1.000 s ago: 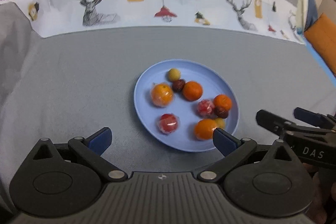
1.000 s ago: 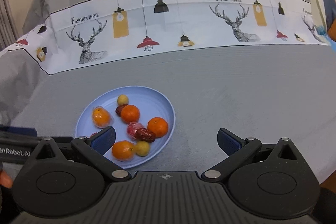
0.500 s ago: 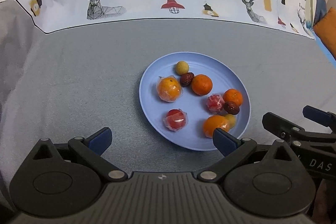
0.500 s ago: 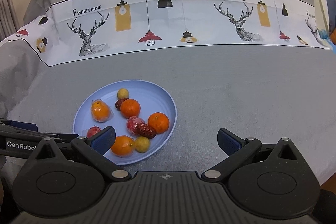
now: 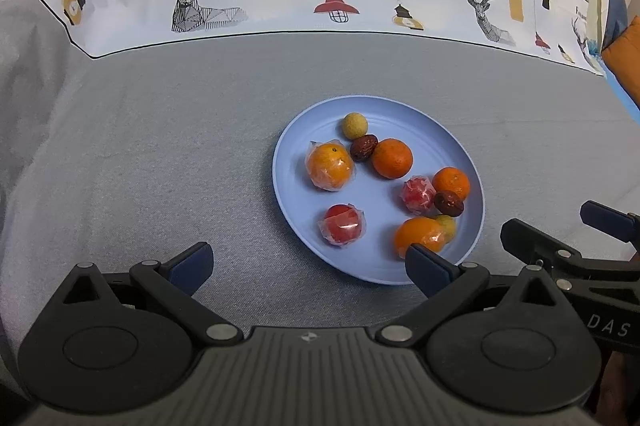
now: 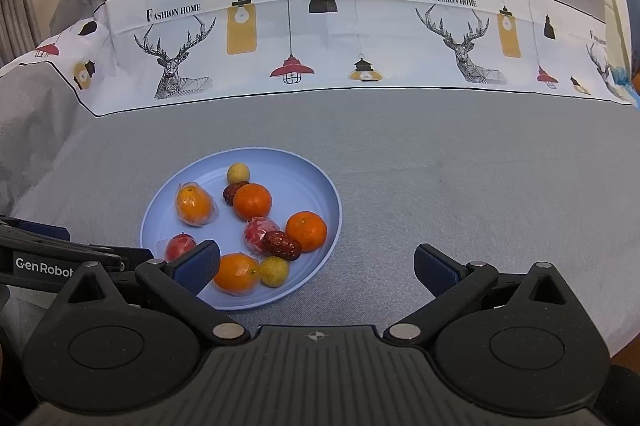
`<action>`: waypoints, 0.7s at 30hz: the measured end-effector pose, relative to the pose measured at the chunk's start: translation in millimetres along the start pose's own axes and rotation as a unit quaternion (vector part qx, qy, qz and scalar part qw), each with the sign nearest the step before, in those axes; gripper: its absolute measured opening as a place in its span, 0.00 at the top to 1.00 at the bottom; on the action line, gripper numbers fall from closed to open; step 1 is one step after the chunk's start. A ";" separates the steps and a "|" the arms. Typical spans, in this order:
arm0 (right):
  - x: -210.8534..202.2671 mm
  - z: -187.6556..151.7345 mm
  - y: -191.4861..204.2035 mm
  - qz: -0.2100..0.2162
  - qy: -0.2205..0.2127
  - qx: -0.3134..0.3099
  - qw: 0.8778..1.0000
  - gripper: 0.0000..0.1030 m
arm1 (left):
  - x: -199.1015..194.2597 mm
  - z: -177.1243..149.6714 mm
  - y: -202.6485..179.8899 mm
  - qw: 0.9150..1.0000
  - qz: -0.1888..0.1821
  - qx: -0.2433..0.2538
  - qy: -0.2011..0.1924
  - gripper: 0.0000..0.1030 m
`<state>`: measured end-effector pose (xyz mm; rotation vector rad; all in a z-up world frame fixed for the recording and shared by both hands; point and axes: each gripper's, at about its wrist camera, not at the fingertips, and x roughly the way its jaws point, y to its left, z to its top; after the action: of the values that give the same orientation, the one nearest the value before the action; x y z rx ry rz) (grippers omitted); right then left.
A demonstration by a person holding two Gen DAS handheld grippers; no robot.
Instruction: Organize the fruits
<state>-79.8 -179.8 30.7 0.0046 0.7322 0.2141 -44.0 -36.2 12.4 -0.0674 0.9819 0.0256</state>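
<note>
A light blue plate [image 5: 304,130] [image 6: 316,182] lies on the grey cloth and holds several fruits: bare oranges [image 5: 392,158] [image 6: 306,231], plastic-wrapped oranges [image 5: 330,166] [image 6: 194,205], wrapped red fruits [image 5: 342,225] [image 6: 261,234], dark red dates [image 5: 363,147] [image 6: 282,245] and small yellow fruits [image 5: 355,125] [image 6: 274,271]. My left gripper [image 5: 308,266] is open and empty, just short of the plate's near rim. My right gripper [image 6: 316,266] is open and empty too, at the plate's near right edge. Each gripper shows at the side of the other's view.
A grey tablecloth [image 5: 160,154] covers the table, with a white printed band of deer and lamps [image 6: 320,38] along the far side. An orange cushion [image 5: 624,62] sits at the far right. Bare cloth lies left and right of the plate.
Both cameras have tilted or moved forward, so the plate sits a little more to the right in the left view and higher in the right view. The fruits have not moved. Both grippers stay open.
</note>
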 end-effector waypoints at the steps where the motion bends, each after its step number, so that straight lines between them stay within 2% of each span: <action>1: 0.1 0.0 0.1 0.000 0.000 0.000 1.000 0.01 | 0.0 -0.1 0.3 1.000 0.000 0.000 0.000 0.01; 9: 1.3 -0.9 2.6 -0.003 0.002 -0.005 1.000 0.01 | -0.8 -1.6 -2.9 1.000 0.013 0.017 -0.006 0.01; 21: 1.3 -0.8 3.2 -0.003 0.002 -0.006 1.000 0.01 | 0.2 -1.4 -2.2 1.000 0.009 0.011 0.000 0.01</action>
<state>-80.0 -176.5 29.6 -0.0089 0.7347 0.2123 -45.0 -38.5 11.5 -0.0375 0.9834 0.0320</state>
